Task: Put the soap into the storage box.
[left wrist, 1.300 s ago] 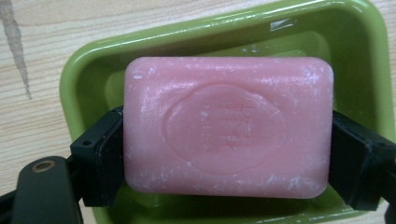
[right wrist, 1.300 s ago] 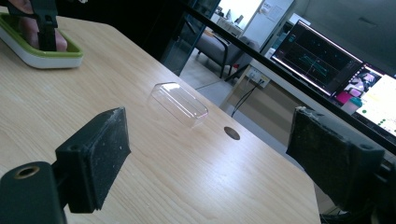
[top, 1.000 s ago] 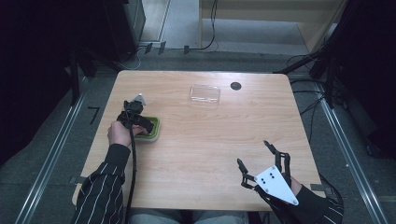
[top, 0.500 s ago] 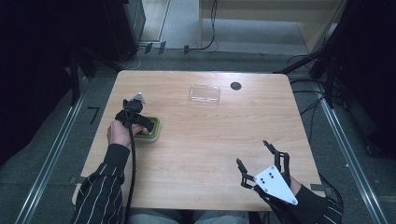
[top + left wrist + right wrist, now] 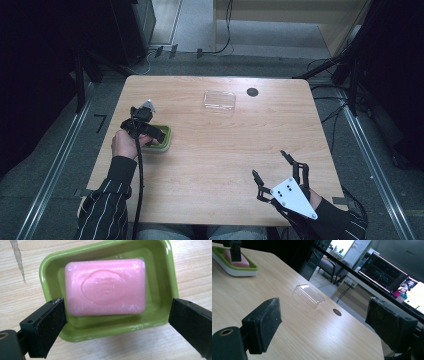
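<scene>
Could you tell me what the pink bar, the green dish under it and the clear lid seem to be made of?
Pink bar: apparently soap, waxy and matte, with an embossed oval stamp. Green dish: probably glossy moulded plastic, with highlights along its rim. Clear lid: likely thin transparent plastic; the wooden table shows through it.

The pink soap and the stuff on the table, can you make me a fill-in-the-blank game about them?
1. The pink soap lies in a ____ dish.
2. The left gripper has its jaws ____ above the soap.
3. The clear lid lies ____ from the dish.

Missing words: green; open; apart
</scene>
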Available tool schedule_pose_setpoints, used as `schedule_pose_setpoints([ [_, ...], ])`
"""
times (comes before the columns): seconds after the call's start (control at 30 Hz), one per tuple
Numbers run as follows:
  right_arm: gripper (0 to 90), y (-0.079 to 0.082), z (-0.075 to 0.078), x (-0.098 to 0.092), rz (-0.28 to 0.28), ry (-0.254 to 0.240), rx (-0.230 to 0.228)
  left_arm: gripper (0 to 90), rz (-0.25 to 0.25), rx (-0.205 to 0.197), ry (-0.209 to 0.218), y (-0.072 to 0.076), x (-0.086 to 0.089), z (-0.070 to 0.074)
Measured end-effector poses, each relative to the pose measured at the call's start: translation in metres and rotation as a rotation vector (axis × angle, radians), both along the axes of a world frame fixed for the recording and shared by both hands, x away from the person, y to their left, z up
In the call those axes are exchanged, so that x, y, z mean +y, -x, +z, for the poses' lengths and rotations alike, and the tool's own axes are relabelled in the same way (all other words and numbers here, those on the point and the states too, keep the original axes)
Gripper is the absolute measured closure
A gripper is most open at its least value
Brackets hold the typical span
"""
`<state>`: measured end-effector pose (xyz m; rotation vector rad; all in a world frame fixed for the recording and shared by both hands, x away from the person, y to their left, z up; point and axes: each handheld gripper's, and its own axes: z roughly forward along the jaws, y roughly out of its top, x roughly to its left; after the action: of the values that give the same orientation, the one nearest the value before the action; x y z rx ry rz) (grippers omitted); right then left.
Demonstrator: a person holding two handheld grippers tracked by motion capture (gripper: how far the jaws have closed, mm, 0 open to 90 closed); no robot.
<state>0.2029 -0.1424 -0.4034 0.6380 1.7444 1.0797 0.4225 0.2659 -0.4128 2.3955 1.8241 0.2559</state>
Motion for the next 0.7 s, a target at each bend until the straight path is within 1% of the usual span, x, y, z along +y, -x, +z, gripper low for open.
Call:
schedule_pose_setpoints([
  [0.07, 13.2, 0.000, 0.000, 0.000, 0.000, 0.000, 0.000, 2.1, -0.004, -0.003, -0.003, 0.003, 0.000, 0.002],
  [0.23, 13.2, 0.000, 0.000, 0.000, 0.000, 0.002, -0.001, 2.9, -0.026, 0.016, -0.019, 0.011, 0.000, 0.004],
  [0.37, 13.2, 0.000, 0.000, 0.000, -0.002, -0.001, 0.000, 3.2, -0.048, 0.040, -0.030, 0.018, -0.002, 0.005],
  [0.43, 13.2, 0.000, 0.000, 0.000, -0.002, -0.001, 0.000, 3.2, -0.057, 0.044, -0.029, 0.021, -0.003, 0.005],
  [0.53, 13.2, 0.000, 0.000, 0.000, -0.003, -0.002, 0.000, 3.2, -0.062, 0.038, -0.034, 0.026, -0.004, 0.007],
  [0.57, 13.2, 0.000, 0.000, 0.000, -0.002, -0.002, 0.000, 3.2, -0.064, 0.046, -0.037, 0.027, -0.004, 0.008],
  [0.67, 13.2, 0.000, 0.000, 0.000, -0.004, -0.004, 0.001, 3.2, -0.072, 0.045, -0.046, 0.031, -0.005, 0.008],
  [0.7, 13.2, 0.000, 0.000, 0.000, -0.004, -0.004, 0.001, 3.1, -0.075, 0.055, -0.044, 0.032, -0.005, 0.008],
])
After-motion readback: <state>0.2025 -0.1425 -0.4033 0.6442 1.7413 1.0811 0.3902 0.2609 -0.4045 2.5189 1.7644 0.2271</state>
